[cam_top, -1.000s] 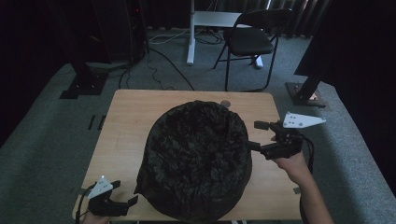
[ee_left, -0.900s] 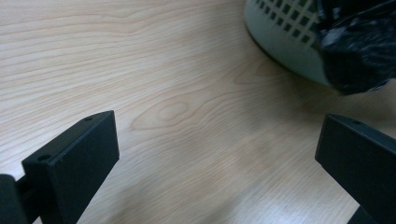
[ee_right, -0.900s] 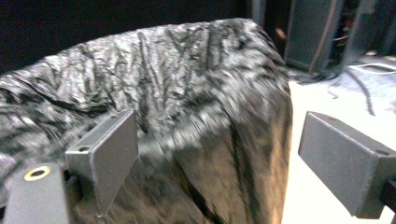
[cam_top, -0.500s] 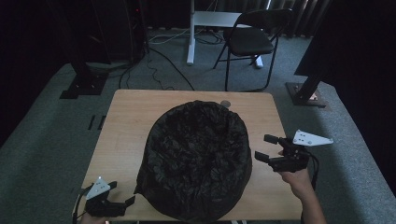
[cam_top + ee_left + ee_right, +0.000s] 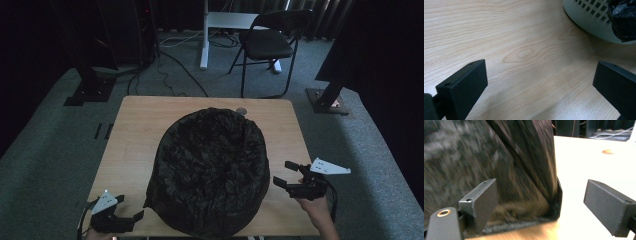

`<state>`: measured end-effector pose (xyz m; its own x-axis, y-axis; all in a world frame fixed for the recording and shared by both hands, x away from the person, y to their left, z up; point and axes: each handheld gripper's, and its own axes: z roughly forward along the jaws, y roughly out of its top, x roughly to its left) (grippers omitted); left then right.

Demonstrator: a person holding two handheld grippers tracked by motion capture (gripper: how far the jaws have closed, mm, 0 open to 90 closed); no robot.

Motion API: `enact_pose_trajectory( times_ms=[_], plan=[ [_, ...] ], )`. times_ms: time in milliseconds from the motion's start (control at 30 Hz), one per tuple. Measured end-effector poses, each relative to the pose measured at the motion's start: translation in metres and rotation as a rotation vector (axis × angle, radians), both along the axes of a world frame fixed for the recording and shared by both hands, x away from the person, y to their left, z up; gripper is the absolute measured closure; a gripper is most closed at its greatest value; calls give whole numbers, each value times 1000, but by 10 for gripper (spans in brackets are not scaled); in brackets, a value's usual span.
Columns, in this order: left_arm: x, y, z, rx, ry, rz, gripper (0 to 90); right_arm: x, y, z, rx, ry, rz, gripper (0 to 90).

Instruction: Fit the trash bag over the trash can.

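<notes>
High view: black bag mid-table; chair beyond.

No text, label, brand, number or sign could be read anywhere: none on the black bag, the basket, the table, the chair, or either gripper's black jaws.
</notes>
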<state>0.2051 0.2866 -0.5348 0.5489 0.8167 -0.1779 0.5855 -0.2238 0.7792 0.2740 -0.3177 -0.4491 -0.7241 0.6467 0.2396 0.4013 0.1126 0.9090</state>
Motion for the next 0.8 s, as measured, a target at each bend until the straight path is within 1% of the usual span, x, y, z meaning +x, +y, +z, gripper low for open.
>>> enact_pose_trajectory(
  times_ms=[100,133,200,267,300,333,367,433,600,667,800],
  plan=[
    [0,0,-1,4,5,0,0,-5,-3,-11,-12,6,-19,116],
    [0,0,-1,7,5,1,0,-7,-4,-14,-13,5,-32,116],
    [1,0,-1,5,5,4,0,-11,-7,-20,-7,9,-40,116],
    [1,0,-1,2,4,6,0,-14,-10,-26,-15,12,-59,116],
    [1,0,-1,9,4,5,0,-15,-12,-30,-15,16,-62,116],
    [1,1,-1,11,6,2,0,-16,-14,-34,-20,24,-74,116],
    [1,1,-1,12,5,3,0,-17,-16,-37,-17,32,-74,116],
    [1,1,-2,11,3,6,0,-19,-18,-43,-29,47,-91,116],
    [1,2,-2,9,-3,16,0,-22,-21,-58,-44,76,-107,116],
    [1,2,-2,10,-1,15,0,-23,-22,-61,-45,81,-114,116],
    [2,3,-4,15,0,24,0,-29,-29,-75,-45,110,-145,116]
  ],
)
